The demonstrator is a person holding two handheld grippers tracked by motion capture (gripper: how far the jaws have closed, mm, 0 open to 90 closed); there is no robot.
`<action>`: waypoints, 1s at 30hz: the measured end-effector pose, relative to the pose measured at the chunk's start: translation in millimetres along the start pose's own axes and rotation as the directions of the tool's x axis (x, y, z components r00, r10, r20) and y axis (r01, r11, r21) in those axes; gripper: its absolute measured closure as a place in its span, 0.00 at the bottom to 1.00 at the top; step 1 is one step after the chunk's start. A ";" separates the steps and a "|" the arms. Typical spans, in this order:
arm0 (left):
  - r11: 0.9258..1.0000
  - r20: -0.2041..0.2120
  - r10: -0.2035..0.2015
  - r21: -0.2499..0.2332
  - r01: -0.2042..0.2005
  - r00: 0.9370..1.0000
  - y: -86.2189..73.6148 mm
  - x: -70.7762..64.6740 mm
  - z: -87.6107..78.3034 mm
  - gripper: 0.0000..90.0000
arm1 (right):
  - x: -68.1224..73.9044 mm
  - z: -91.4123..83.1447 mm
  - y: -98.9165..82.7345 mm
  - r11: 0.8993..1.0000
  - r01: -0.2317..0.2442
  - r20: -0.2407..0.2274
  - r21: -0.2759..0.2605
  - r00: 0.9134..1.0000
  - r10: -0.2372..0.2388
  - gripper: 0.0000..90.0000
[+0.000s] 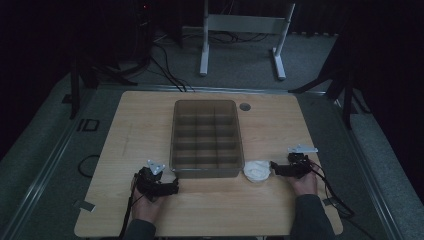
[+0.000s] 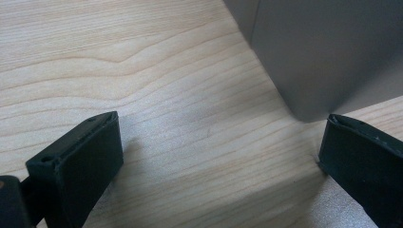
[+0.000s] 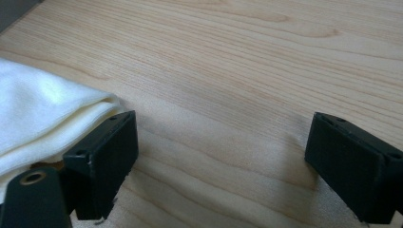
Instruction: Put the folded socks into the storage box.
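At the bottom of the high view two forearms come in, each in a dark grey sleeve (image 1: pixel 310 217); the left gripper (image 1: pixel 172 188) is black and blocky, with a pale grey three-cornered plate (image 1: pixel 155 167) on top and a thin black cable (image 1: pixel 126 215) trailing toward the lower edge; the right gripper (image 1: pixel 272 165) is black too, its own grey plate (image 1: pixel 302 149) above it, its cable looping to the lower right; in both gripper views the jaws are matte black rectangular blocks with small round screw holes; a round black eyelet sits at the lower left of the right gripper view.
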State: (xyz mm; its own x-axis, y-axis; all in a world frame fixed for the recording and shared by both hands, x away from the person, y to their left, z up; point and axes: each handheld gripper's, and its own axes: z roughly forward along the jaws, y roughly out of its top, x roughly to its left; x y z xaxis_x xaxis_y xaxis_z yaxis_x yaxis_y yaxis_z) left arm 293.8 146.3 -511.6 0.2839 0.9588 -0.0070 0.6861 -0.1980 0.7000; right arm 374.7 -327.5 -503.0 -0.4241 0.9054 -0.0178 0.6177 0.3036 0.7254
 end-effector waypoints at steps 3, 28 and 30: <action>1.000 0.000 0.000 0.000 0.000 1.000 0.0 0.1 0.0 0.01 | 0.5 -0.3 -0.3 1.000 0.000 0.001 -0.002 1.000 0.000 0.13; 1.000 0.000 0.001 0.000 -0.001 1.000 0.0 0.1 0.0 0.01 | 13.3 -9.5 7.8 0.998 0.054 -0.023 0.013 0.998 -0.054 0.49; 1.000 0.000 0.001 0.001 -0.001 1.000 0.0 0.0 0.0 0.01 | 15.7 -11.2 12.1 0.998 0.067 -0.029 0.006 0.997 -0.067 0.49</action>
State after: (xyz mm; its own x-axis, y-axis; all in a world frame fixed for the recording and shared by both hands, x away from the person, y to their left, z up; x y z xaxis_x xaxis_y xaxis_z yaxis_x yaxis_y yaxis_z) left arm 293.8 146.4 -511.5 0.2846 0.9586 -0.0069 0.6863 -0.1987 0.6996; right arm 368.1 -312.9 -486.7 -0.4833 0.8742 -0.0463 0.5922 0.3654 0.7182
